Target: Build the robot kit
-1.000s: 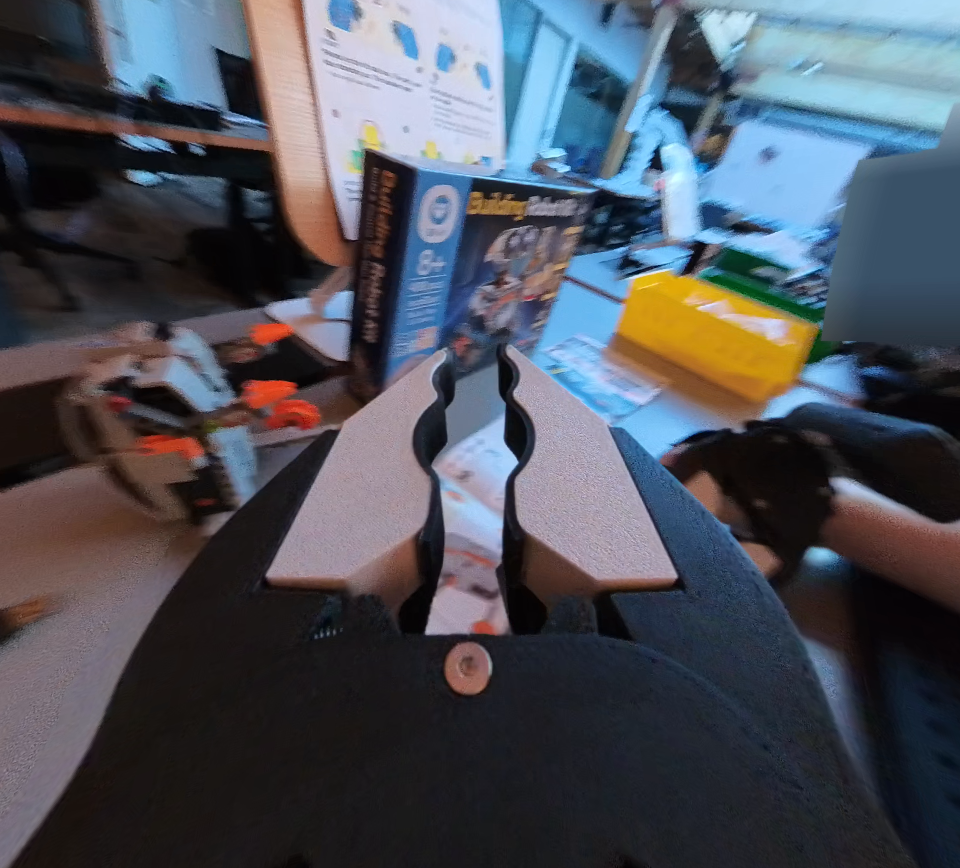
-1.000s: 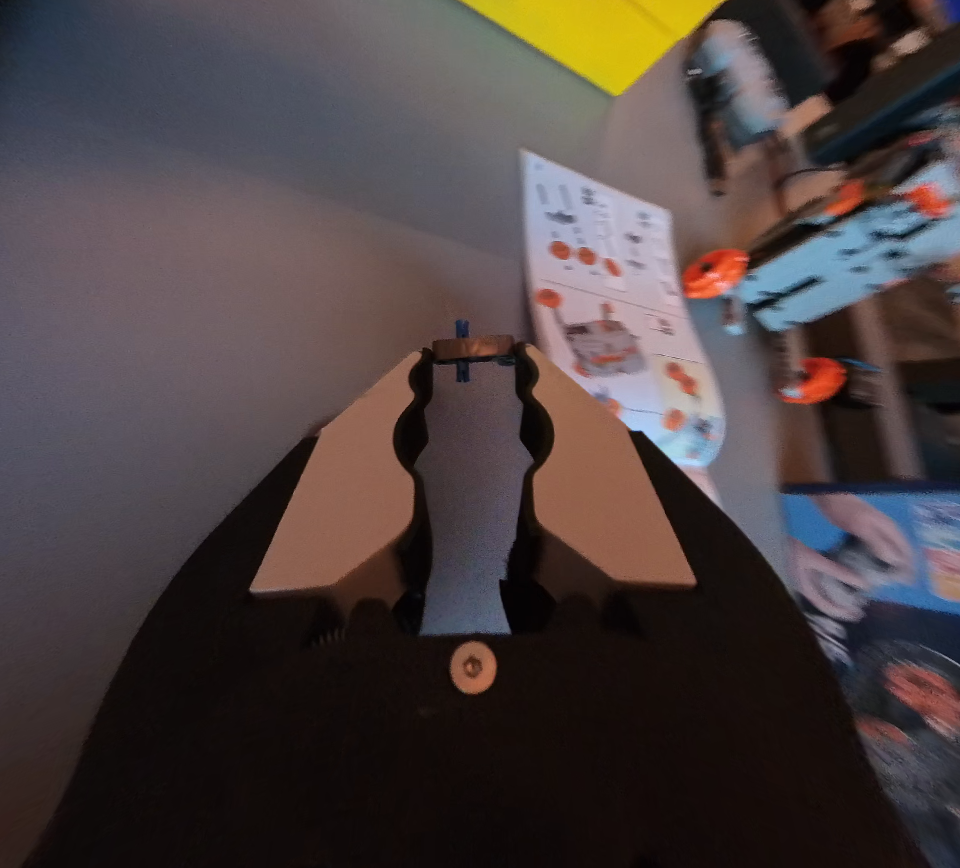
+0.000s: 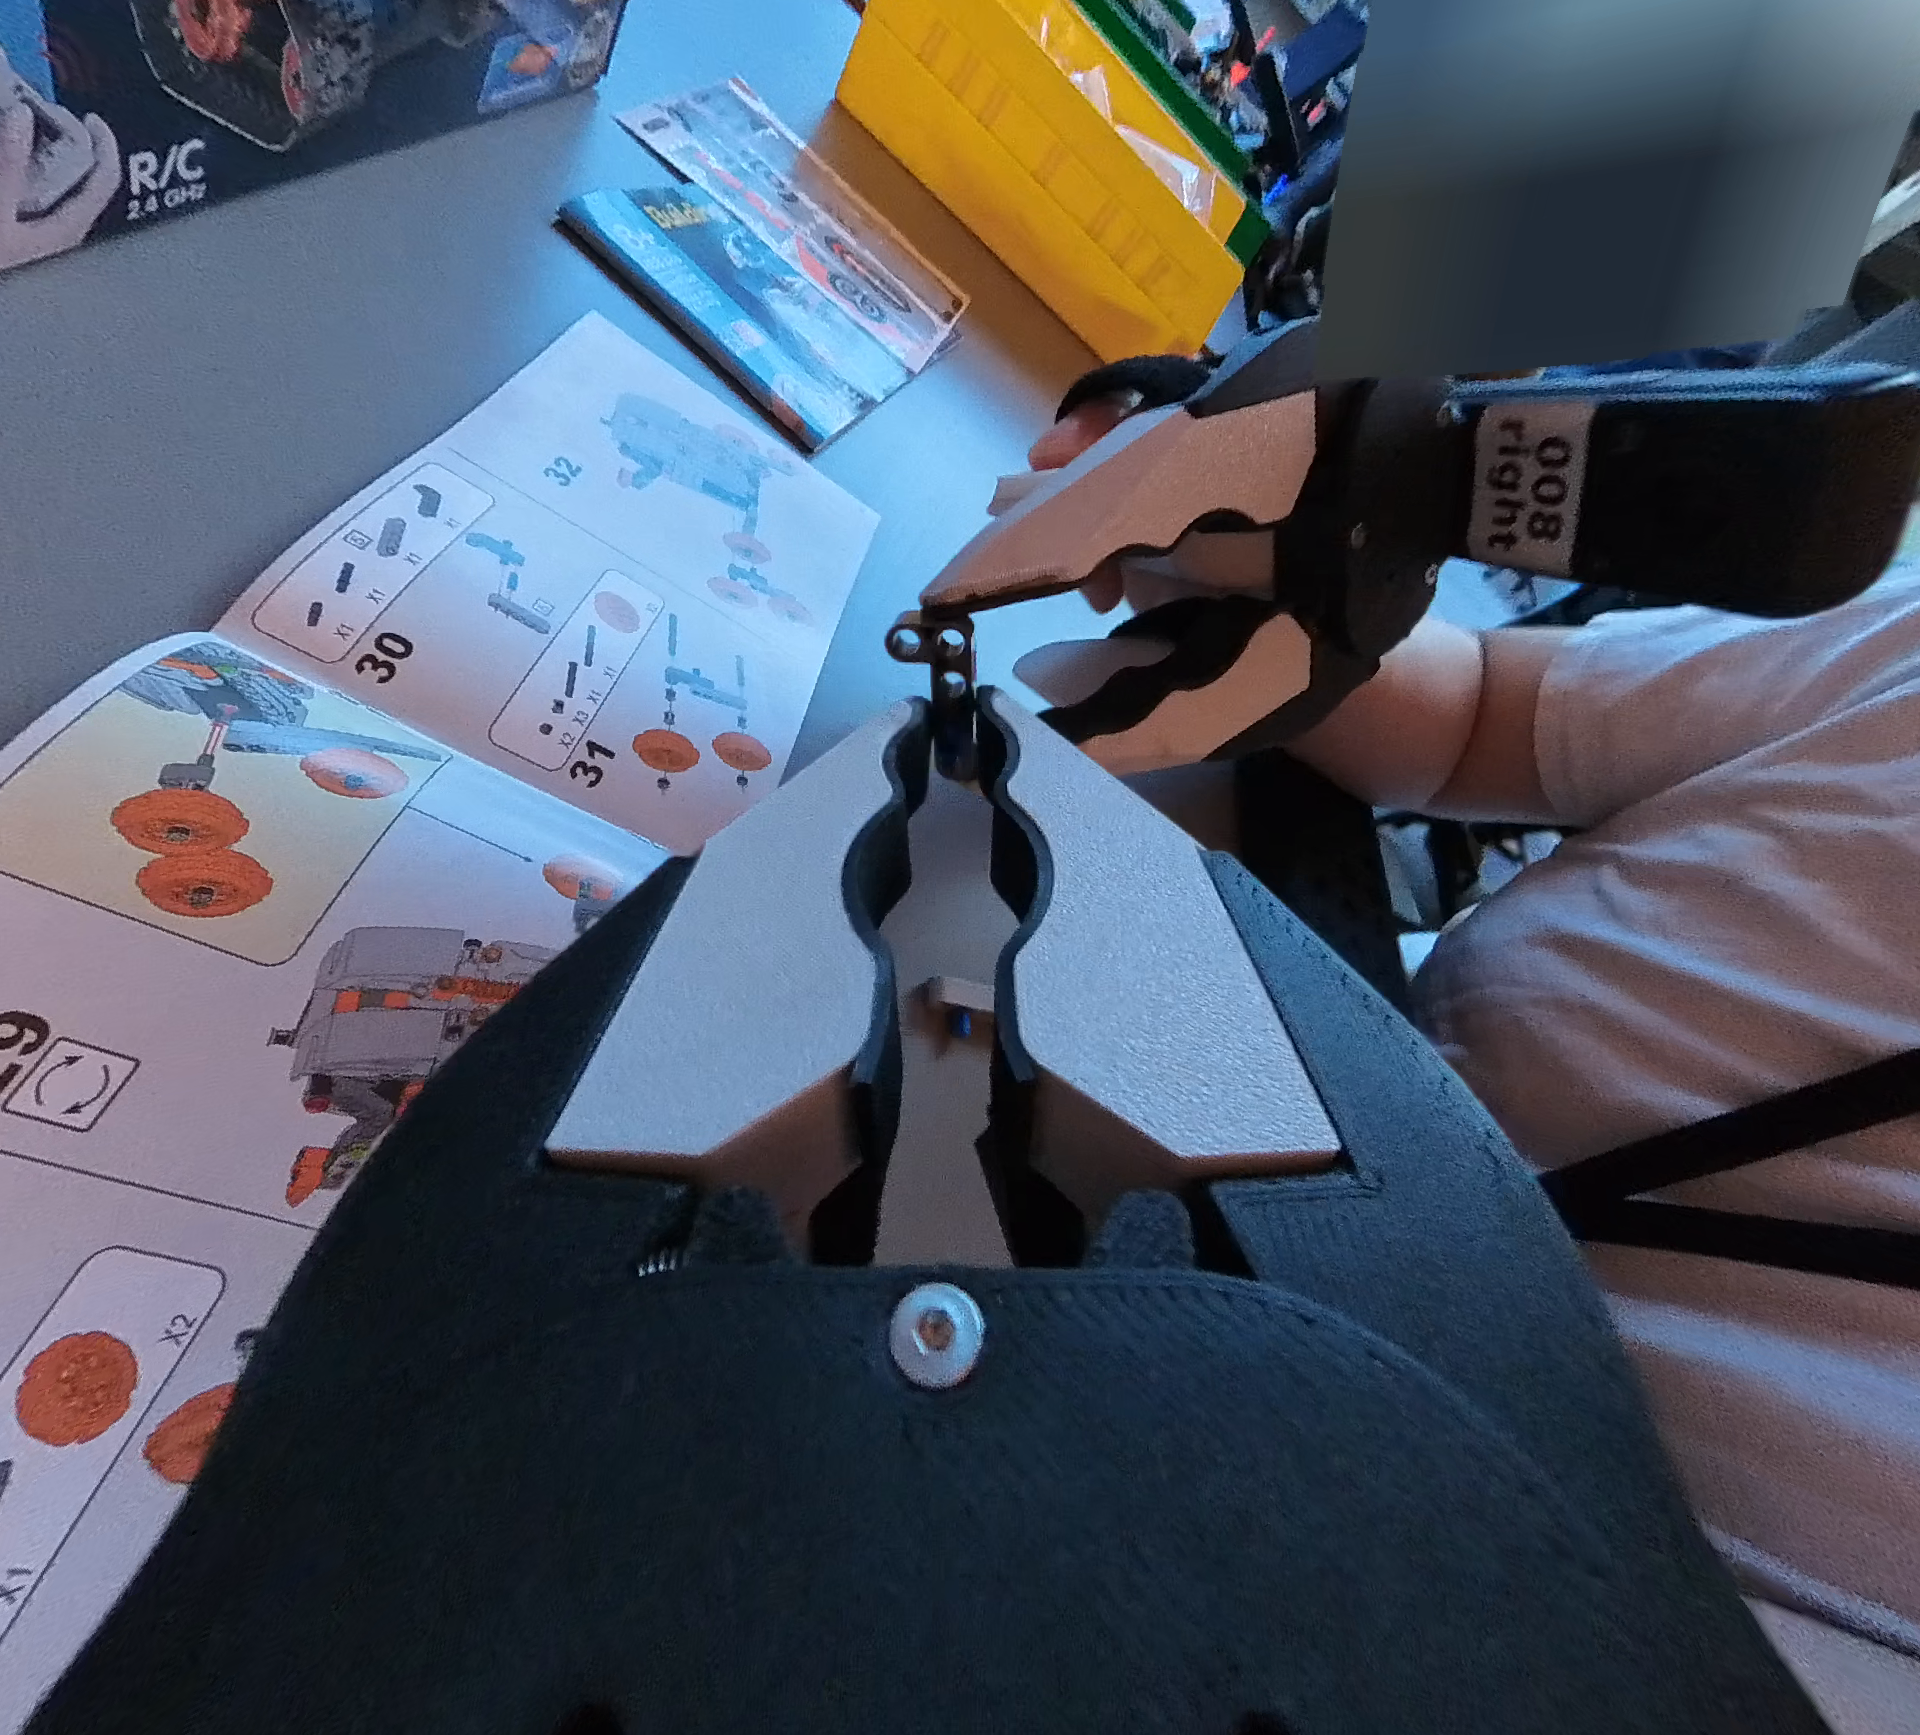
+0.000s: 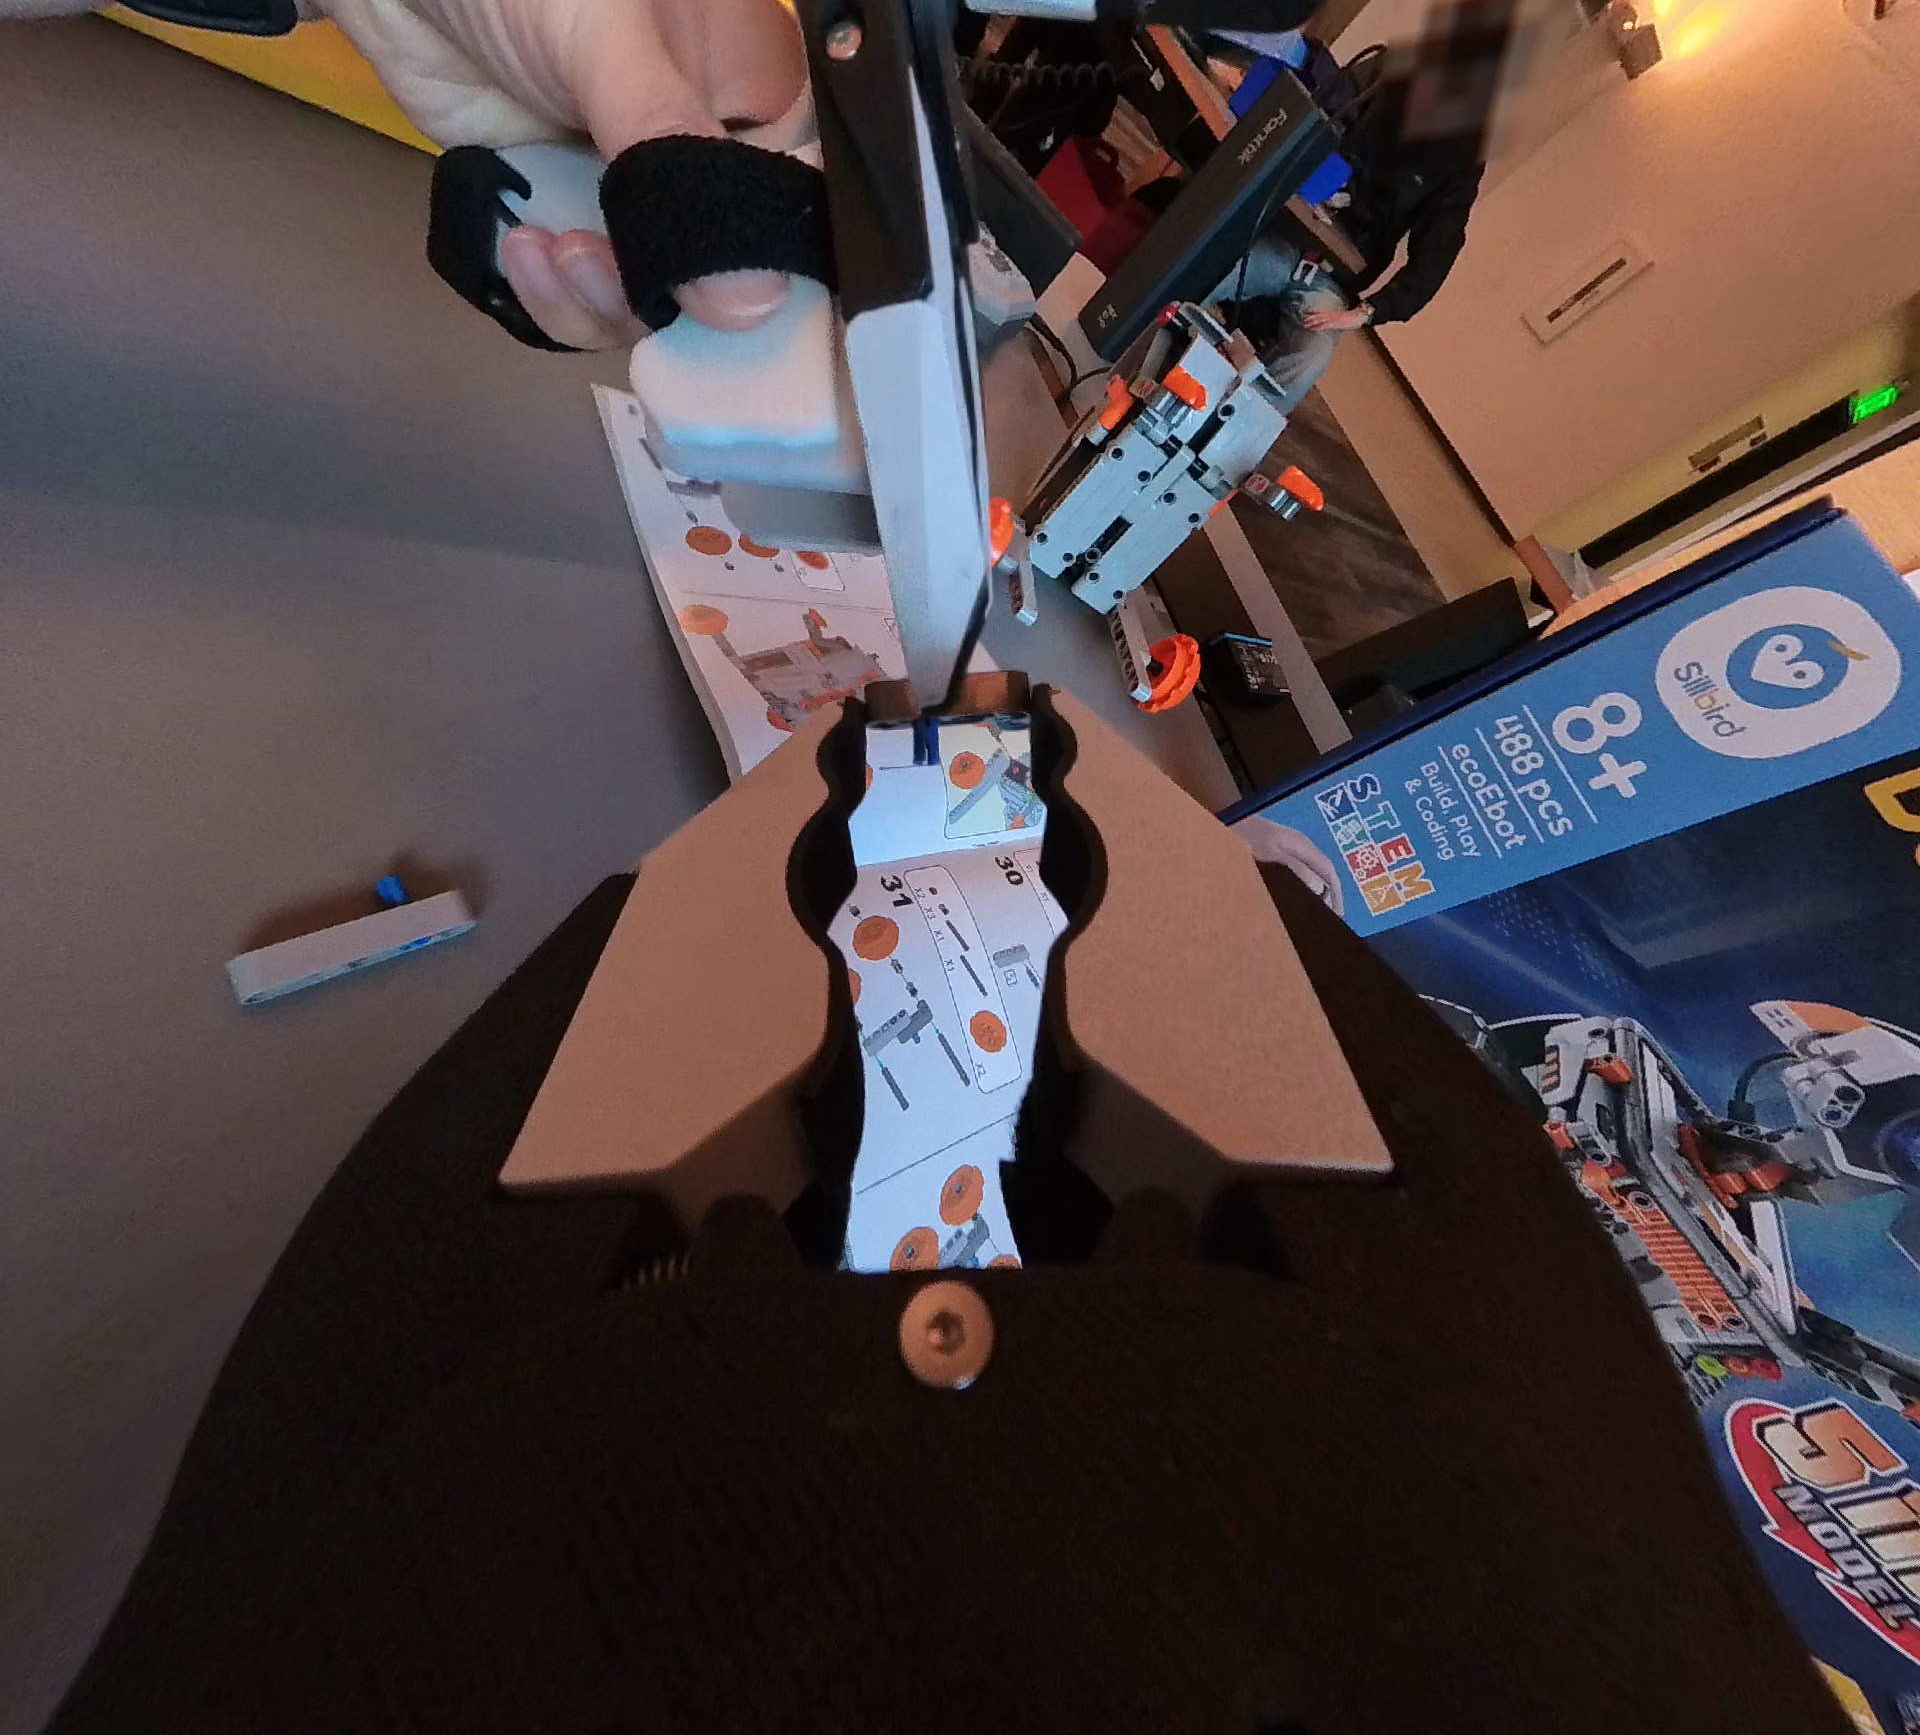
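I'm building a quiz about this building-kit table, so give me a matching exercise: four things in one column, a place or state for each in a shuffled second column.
Things:
1. black angled beam
2. grey beam with blue pin
3. yellow bin
4. open instruction booklet

Places or states:
A. lying alone on the bare table
B. pinched at the left gripper's tips
C. spread flat beneath both grippers
D. standing at the table's far side

Pairs: 1-B, 2-A, 3-D, 4-C

Yellow bin, blue box, orange-wheeled white model, black perforated piece.
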`<action>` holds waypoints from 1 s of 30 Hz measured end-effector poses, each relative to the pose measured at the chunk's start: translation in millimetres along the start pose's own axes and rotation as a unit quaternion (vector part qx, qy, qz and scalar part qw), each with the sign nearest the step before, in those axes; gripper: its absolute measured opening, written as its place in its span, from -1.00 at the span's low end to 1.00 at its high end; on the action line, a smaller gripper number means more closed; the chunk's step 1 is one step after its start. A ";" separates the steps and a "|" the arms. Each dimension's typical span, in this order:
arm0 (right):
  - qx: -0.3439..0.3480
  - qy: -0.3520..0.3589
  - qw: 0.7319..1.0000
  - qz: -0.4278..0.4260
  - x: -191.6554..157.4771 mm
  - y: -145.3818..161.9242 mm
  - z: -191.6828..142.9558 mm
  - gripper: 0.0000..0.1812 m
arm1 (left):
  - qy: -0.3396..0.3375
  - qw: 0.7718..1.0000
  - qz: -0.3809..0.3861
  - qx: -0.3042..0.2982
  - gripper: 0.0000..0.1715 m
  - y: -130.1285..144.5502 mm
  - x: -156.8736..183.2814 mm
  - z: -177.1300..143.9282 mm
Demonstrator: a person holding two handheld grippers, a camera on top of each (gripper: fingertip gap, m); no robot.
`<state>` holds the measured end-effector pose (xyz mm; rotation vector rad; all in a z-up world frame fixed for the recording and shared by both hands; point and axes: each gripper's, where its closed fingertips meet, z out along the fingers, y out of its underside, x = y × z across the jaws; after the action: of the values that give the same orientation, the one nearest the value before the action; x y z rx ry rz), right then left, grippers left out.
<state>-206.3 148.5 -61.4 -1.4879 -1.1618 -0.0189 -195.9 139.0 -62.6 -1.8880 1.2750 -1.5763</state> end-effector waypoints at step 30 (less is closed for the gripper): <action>0.108 -0.007 0.993 0.047 7.2 -30.5 -23.1 -0.65 | 0.069 0.990 -0.046 0.111 -0.83 -32.0 17.1 -41.4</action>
<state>-209.1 130.0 -27.3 -1.3509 -1.0681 0.1769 -221.7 152.6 -15.8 -1.7478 1.0285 -1.8419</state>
